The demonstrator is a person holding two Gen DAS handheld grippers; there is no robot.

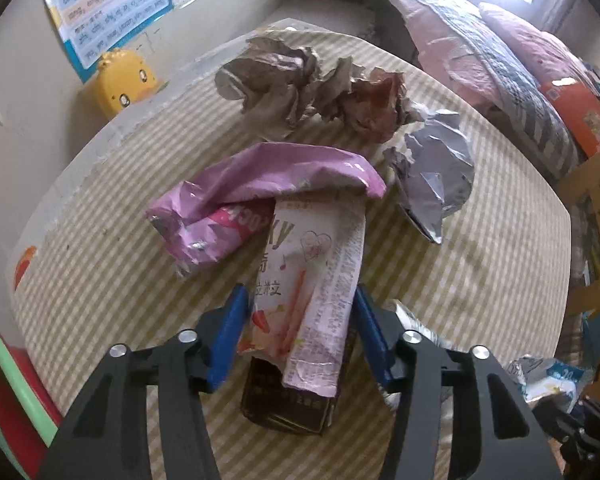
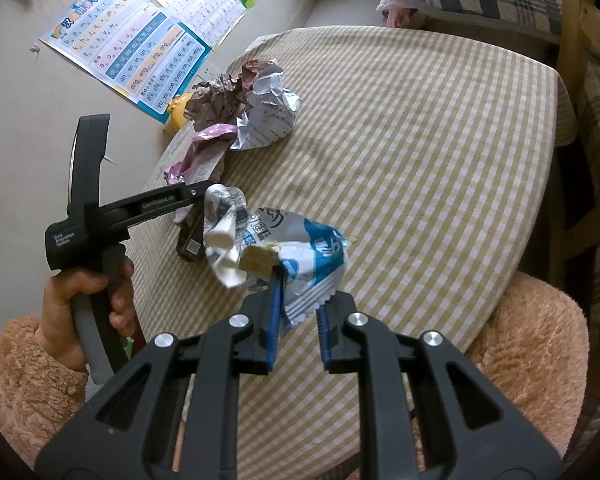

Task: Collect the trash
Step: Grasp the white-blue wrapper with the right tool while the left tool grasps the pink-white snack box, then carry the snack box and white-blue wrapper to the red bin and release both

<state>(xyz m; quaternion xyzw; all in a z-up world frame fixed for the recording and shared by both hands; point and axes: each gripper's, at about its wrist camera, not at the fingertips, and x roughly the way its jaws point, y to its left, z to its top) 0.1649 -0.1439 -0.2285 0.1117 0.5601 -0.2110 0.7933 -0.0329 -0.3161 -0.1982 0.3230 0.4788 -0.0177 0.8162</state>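
Trash lies scattered on the checked tabletop (image 1: 500,280). Left gripper (image 1: 300,320): blue pads either side of a pale pink snack wrapper (image 1: 320,272), which lies over a dark brown packet (image 1: 288,404); whether the pads press on the wrapper, cannot tell. Purple wrapper (image 1: 260,184) overlaps the pink one's far end. Toward the far edge: crumpled brown paper (image 1: 284,80), silver-grey wrapper (image 1: 436,168) beside it. Right gripper (image 2: 298,312): closed on a blue-and-white foil bag (image 2: 300,260), held off the cloth. Hand (image 2: 76,304) in a fuzzy sleeve holds the left gripper's handle at the near left edge.
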